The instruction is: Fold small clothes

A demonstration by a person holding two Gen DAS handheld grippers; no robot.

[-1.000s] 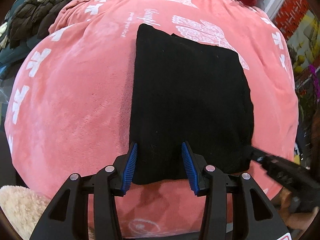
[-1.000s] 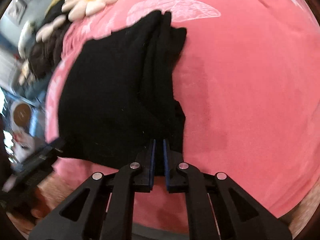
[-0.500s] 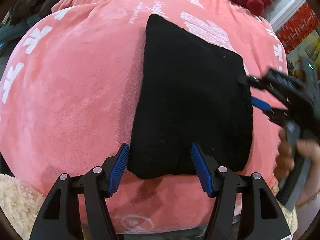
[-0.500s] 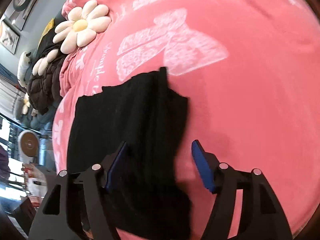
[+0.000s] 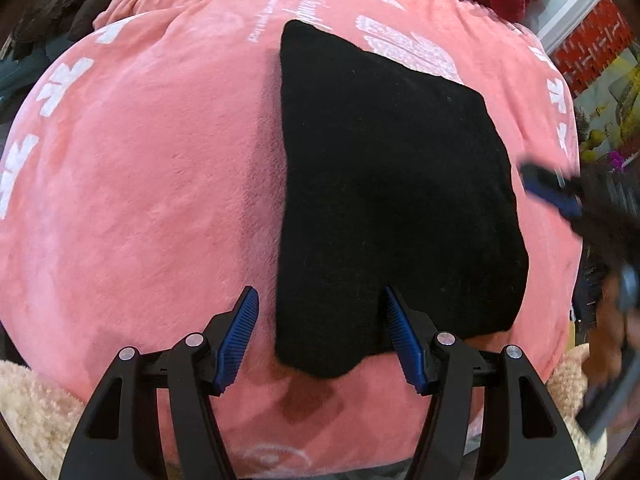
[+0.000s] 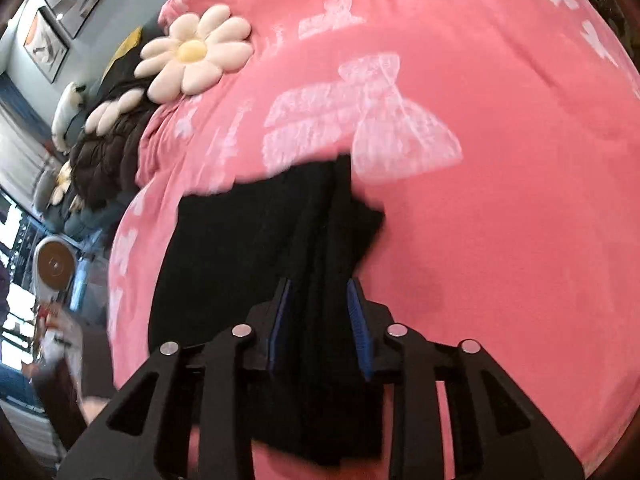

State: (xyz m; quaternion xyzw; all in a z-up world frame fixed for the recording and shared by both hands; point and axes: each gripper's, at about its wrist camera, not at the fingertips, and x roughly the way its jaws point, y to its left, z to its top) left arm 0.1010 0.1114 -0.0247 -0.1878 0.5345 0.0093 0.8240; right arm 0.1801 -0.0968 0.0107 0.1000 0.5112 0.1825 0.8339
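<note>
Black garment (image 5: 392, 200) between closing right tool (image 6: 320, 320), left tool (image 5: 320, 320) wide

The folded garment (image 5: 392, 200) is plain black, lying on a salmon-pink blanket (image 5: 140, 200) printed with white bows and white script. At eleven o'clock in the right wrist view lies a daisy cushion (image 6: 192, 54) with cream petals and a yellow centre, beside a dark brown quilted jacket (image 6: 108, 152). Both the left gripper (image 5: 318, 336) and the right gripper (image 6: 318, 324) are black with blue ribbed pads.
</note>
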